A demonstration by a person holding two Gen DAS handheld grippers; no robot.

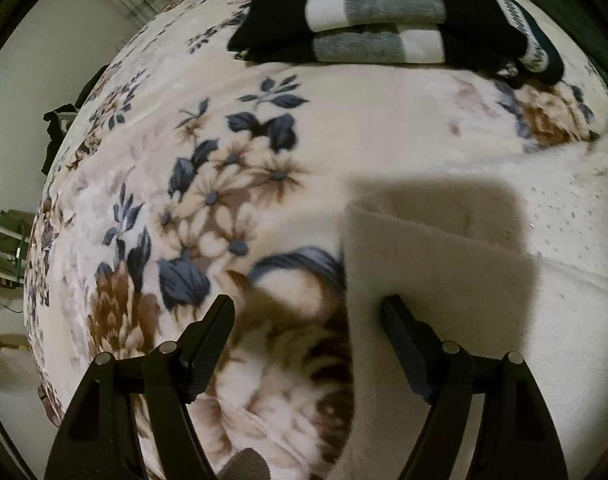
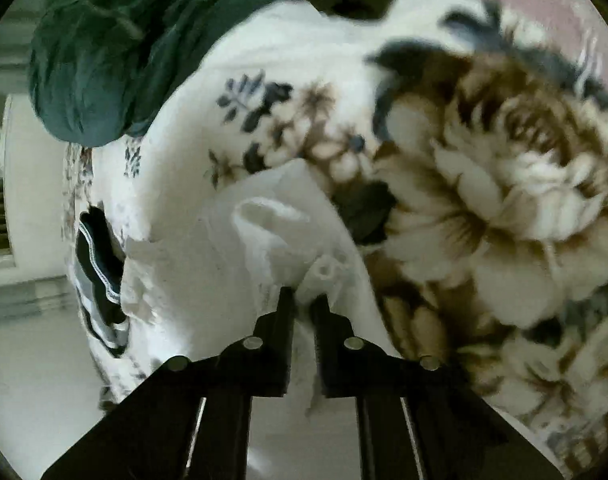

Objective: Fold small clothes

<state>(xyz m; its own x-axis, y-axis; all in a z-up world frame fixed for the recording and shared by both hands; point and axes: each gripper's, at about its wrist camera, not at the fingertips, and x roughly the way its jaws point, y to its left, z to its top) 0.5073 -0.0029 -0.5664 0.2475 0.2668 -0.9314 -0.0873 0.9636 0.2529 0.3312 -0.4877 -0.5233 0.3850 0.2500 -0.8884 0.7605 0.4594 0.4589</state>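
A bed covered by a cream floral blanket (image 1: 232, 184) fills both wrist views. On it lies a white garment (image 1: 444, 272), a small pale piece of clothing, with a folded edge showing in the left wrist view at the right of centre, near the camera.

The left gripper (image 1: 308, 308) hangs over the blanket with its jaws wide apart. Its right finger sits over the left edge of the white garment, and its left finger is over the bare floral print; nothing is pinched between them.

The right gripper (image 2: 303, 300) has its jaws drawn almost together on a bunched fold of the same white garment (image 2: 264, 240), which rises in a crumpled hump just beyond the fingertips. The view is blurred, so the exact part of the garment it holds is hard to tell.

At the far side of the bed rests a stack of folded clothes (image 1: 376, 12) in black, grey and white bands. A dark green cloth (image 2: 100, 64) lies far left in the right wrist view.
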